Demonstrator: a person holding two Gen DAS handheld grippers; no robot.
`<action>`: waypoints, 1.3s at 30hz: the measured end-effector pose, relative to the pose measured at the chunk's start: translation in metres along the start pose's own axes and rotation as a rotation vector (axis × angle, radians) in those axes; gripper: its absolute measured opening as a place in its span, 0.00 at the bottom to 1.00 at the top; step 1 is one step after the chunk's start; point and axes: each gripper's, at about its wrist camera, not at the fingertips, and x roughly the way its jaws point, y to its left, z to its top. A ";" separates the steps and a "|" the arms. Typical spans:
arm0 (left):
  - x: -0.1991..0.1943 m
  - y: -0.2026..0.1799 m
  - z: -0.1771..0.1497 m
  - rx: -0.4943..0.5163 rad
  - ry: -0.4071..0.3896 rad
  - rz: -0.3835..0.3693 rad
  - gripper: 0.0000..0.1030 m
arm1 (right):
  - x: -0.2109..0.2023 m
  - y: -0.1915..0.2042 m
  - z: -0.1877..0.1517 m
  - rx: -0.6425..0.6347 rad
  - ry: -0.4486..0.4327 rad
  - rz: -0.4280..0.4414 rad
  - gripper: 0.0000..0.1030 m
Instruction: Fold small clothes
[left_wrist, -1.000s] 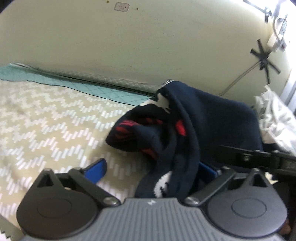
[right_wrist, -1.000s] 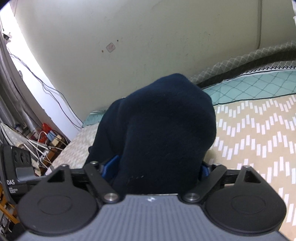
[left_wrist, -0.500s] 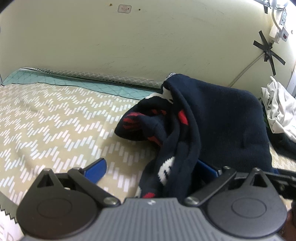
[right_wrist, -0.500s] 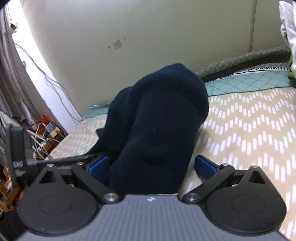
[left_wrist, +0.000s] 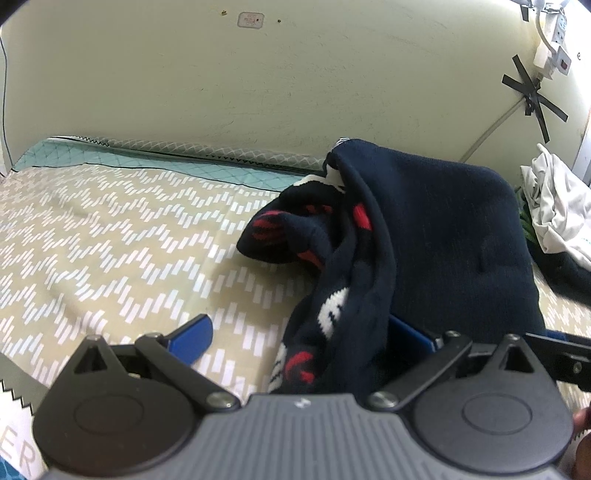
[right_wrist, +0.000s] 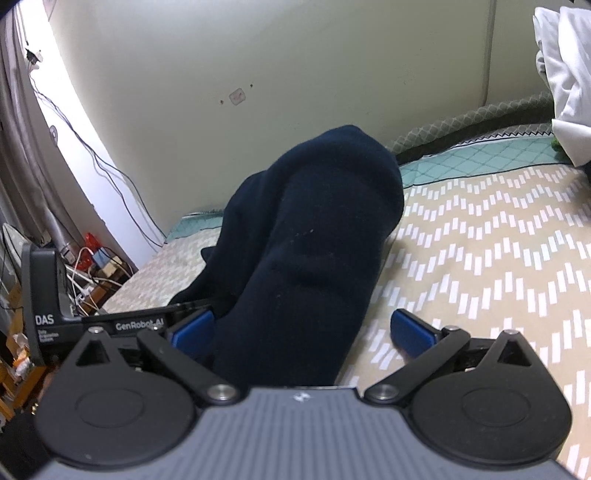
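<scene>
My left gripper (left_wrist: 303, 343) and right gripper (right_wrist: 301, 332) both have their jaws spread wide, gripping nothing; the one navy sweater (left_wrist: 424, 236) with red and white pattern lies bunched between them on the patterned bedspread (left_wrist: 110, 240), draped over both grippers' fronts. I judge the folding barely begun: no neat fold shows. One white garment (left_wrist: 554, 206) waits beside it.

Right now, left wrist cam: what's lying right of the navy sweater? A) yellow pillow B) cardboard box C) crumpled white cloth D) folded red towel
C: a crumpled white cloth lies past the right edge of the navy sweater, against the wall.
</scene>
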 end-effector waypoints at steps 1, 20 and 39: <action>0.000 0.000 0.000 0.001 0.000 0.002 1.00 | 0.000 0.000 0.000 -0.002 -0.002 -0.002 0.94; -0.002 0.001 -0.002 0.005 -0.002 0.005 1.00 | -0.007 -0.008 -0.005 0.073 -0.043 0.039 0.94; -0.002 0.000 -0.002 0.003 -0.003 0.007 1.00 | -0.007 -0.011 -0.002 0.077 -0.033 0.056 0.94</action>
